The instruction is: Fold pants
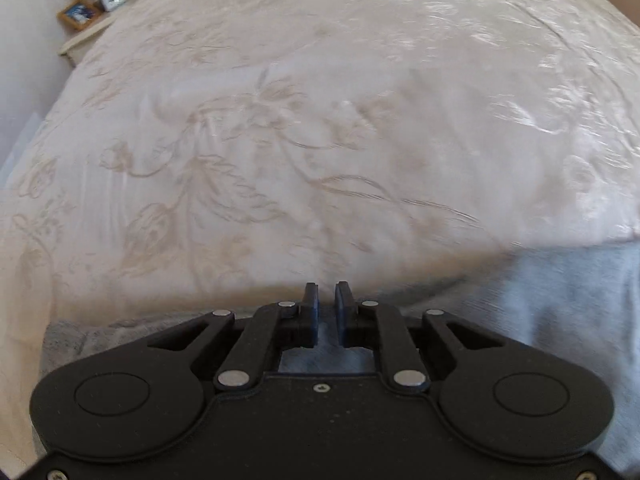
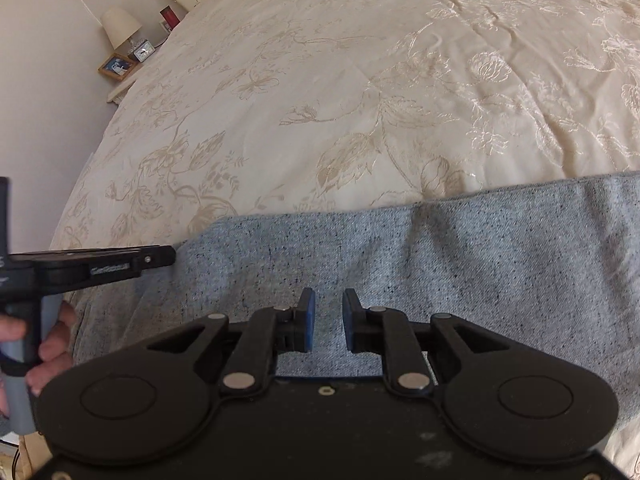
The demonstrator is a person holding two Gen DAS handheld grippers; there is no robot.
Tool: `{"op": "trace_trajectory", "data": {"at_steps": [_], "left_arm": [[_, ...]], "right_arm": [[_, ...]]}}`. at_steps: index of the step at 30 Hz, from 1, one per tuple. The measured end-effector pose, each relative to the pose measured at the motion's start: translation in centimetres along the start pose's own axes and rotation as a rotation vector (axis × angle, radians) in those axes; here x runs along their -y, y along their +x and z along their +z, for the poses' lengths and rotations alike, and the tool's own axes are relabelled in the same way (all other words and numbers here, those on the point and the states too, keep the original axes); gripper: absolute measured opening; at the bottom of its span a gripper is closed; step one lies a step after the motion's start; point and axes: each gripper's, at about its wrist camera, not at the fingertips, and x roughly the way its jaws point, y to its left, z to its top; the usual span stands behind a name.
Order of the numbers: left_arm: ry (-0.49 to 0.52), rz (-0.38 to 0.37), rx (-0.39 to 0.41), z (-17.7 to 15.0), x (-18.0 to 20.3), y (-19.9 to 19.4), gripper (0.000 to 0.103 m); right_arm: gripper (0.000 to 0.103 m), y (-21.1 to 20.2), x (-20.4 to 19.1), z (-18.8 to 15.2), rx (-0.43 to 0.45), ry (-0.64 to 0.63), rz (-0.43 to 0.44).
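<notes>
Grey-blue speckled pants (image 2: 460, 264) lie flat across the near part of the bed. In the left wrist view they (image 1: 560, 300) show blurred at the lower right and under the tool. My right gripper (image 2: 329, 320) hovers over the middle of the cloth. It is open, and the flat fabric shows through the gap. My left gripper (image 1: 326, 300) has only a narrow slit between its blue pads, with nothing visibly pinched. Seen from the side, my left gripper (image 2: 160, 258) sits at the left edge of the pants, held by a hand (image 2: 52, 344).
A cream bedspread (image 2: 360, 100) with an embroidered flower pattern covers the bed beyond the pants. At the far left a bedside table (image 2: 120, 88) holds a lamp (image 2: 120, 26), a small clock and a framed picture. A pale wall runs along the left side.
</notes>
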Motion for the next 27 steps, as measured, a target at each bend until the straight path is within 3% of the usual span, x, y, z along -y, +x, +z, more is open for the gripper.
{"op": "trace_trajectory", "data": {"at_steps": [1,2,6,12,21,27], "left_arm": [[-0.001,0.061,-0.017,0.2,-0.4,0.7,0.021],[-0.012,0.073,-0.031,0.3,-0.9,1.0,0.021],[-0.094,0.017,0.005,-0.1,-3.4,-2.0,0.021],[-0.037,0.018,0.092,-5.0,-3.3,-9.4,0.021],[0.028,-0.027,-0.005,-15.6,2.9,-16.3,0.022],[0.063,-0.016,-0.055,-19.1,7.7,-17.1,0.022]], "right_arm": [[0.018,-0.1,-0.1,-0.2,0.0,0.004,0.003],[0.018,-0.3,-0.2,-0.3,0.002,0.006,0.003],[0.018,-1.2,-0.2,-0.7,0.008,0.017,0.011],[0.018,-3.0,-0.5,-2.1,-0.02,-0.032,0.047],[0.018,-4.4,0.1,-5.0,-0.105,-0.058,0.099],[0.018,-6.5,0.2,-6.6,-0.124,-0.13,0.143]]}}
